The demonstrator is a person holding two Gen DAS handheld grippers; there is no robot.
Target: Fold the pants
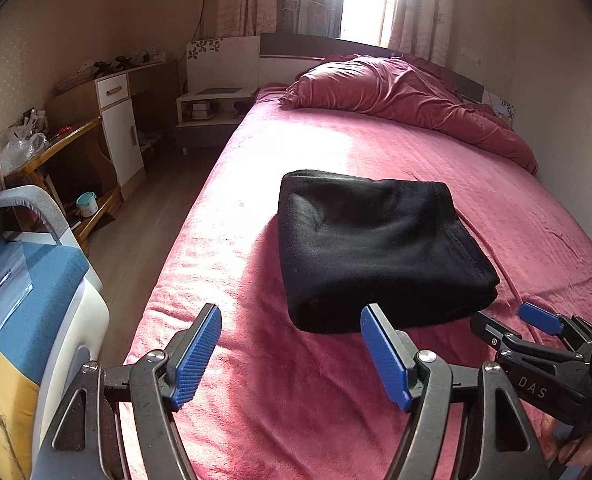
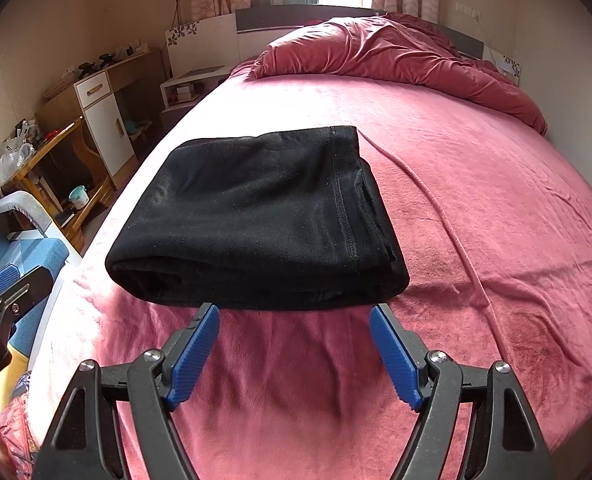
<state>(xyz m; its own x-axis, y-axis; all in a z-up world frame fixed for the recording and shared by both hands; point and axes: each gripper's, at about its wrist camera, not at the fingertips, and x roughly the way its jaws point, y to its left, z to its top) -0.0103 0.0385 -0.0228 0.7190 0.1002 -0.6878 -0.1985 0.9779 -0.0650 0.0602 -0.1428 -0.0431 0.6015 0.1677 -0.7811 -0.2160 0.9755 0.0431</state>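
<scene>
Bedroom, daylight blazing through curtains at the far wall. A bed (image 2: pixel 475 208) with a pink-red sheet fills most of both views, and a rumpled quilt (image 2: pixel 395 56) of the same colour is heaped at its head, well clear of your work.

Near the foot of the bed, close to its left edge, the pants (image 2: pixel 256 216) lie as a compact black bundle — several layers stacked, a stitched hem running along the right side. It sits flat and squared, which suggests the folding is done or nearly so.

Your right gripper (image 2: pixel 294 344) is just short of the bundle's near edge, blue pads spread wide, nothing between them. Your left gripper (image 1: pixel 292 352) is likewise spread and empty, near the bundle's left corner and not touching it. Both point down at the bed, side by side — in the left view, the right gripper shows at the lower right edge.

With both jaws apart and off the cloth, the bundle rests on its own.
</scene>
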